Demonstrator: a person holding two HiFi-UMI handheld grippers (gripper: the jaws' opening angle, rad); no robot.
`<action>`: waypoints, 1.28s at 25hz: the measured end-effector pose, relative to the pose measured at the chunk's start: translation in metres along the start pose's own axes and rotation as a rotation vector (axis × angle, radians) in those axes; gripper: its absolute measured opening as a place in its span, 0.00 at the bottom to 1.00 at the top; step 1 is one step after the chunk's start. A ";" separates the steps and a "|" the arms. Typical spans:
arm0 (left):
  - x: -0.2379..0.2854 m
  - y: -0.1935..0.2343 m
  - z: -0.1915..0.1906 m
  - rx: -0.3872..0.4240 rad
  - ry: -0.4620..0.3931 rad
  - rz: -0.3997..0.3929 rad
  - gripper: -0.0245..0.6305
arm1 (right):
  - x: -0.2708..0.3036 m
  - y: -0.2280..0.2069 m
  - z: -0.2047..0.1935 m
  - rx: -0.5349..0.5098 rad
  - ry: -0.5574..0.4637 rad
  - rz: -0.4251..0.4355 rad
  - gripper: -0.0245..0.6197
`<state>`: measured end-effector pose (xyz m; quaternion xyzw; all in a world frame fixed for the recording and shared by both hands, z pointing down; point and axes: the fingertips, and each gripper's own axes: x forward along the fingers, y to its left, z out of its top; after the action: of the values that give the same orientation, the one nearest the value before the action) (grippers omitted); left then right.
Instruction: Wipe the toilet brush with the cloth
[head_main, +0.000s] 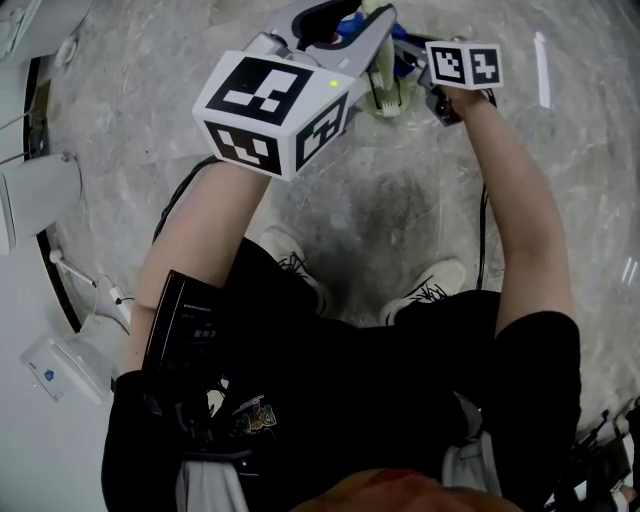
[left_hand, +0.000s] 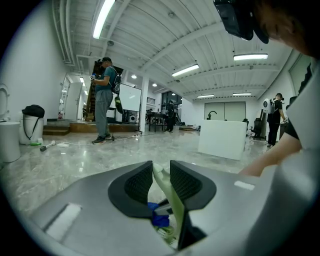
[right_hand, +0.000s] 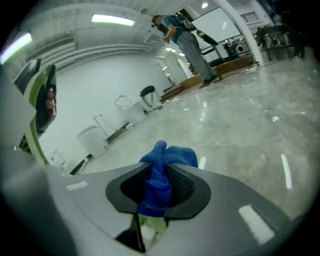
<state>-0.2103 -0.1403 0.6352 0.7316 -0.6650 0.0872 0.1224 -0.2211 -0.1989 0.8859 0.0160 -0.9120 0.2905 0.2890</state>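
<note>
In the left gripper view my left gripper (left_hand: 161, 181) is shut on the toilet brush (left_hand: 167, 197), whose thin pale green handle stands between the ribbed pads. Under it a bit of the blue cloth (left_hand: 159, 219) shows. The right gripper (right_hand: 159, 182) is shut on the blue cloth (right_hand: 161, 172), which bunches up out of its jaws. Whitish bristles (right_hand: 150, 227) lie just below them. In the head view both grippers meet at the top, with the left gripper (head_main: 375, 45) and right gripper (head_main: 420, 82) on either side of the pale brush (head_main: 388, 90). There the cloth (head_main: 404, 67) is against the brush.
Polished grey stone floor lies all around. White toilets (head_main: 40, 190) stand along the left wall. My shoes (head_main: 432, 285) are below the grippers. Farther off are a standing person (left_hand: 106, 100), a white block (left_hand: 222, 137) and a bin (left_hand: 31, 125).
</note>
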 end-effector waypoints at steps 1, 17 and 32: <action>0.000 0.000 -0.001 -0.002 0.001 0.001 0.22 | -0.011 -0.026 -0.008 0.021 0.014 -0.089 0.18; 0.007 -0.003 0.004 0.004 0.001 -0.007 0.22 | -0.006 0.128 -0.152 -0.153 0.296 0.369 0.18; 0.005 0.001 0.003 0.005 0.006 -0.004 0.22 | -0.105 -0.080 -0.160 0.063 0.377 0.008 0.18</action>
<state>-0.2108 -0.1464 0.6342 0.7328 -0.6631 0.0907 0.1226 -0.0354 -0.1936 0.9774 -0.0334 -0.8323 0.3180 0.4529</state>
